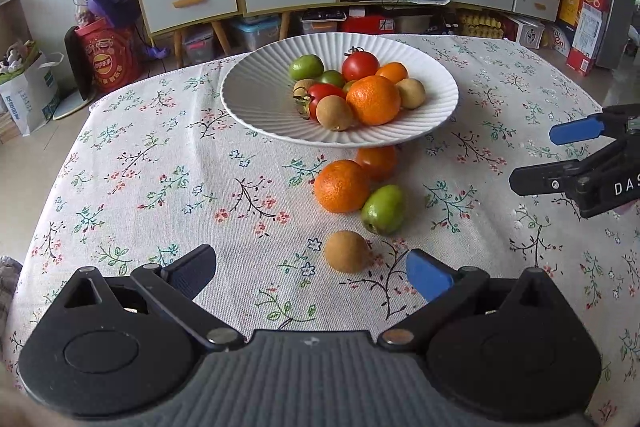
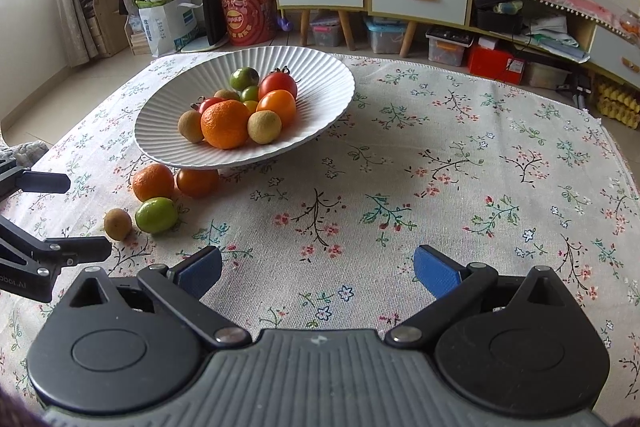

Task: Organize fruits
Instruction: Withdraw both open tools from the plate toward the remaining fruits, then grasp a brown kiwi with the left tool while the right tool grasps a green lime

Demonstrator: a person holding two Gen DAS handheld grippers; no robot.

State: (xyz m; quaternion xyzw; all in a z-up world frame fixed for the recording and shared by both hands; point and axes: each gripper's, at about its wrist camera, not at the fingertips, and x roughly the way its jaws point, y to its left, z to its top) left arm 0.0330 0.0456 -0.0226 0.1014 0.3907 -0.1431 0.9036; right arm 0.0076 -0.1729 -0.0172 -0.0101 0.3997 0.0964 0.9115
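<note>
Both jaws released and empty; the left gripper (image 1: 310, 273) nears the brown fruit (image 1: 346, 251), near of the plate (image 1: 256, 99); next, straddle it and clench; the right gripper (image 2: 318, 271) waits.

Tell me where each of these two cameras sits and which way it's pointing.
Left wrist: on the left gripper, angled down across the floral tablecloth at the loose brown fruit; its own open jaws show, with the right gripper at the right edge.
Right wrist: on the right gripper, angled down at bare cloth; open jaws show, the left gripper at the left edge.
Shared: white ribbed plate of fruit, four loose fruits, shelving.
</note>
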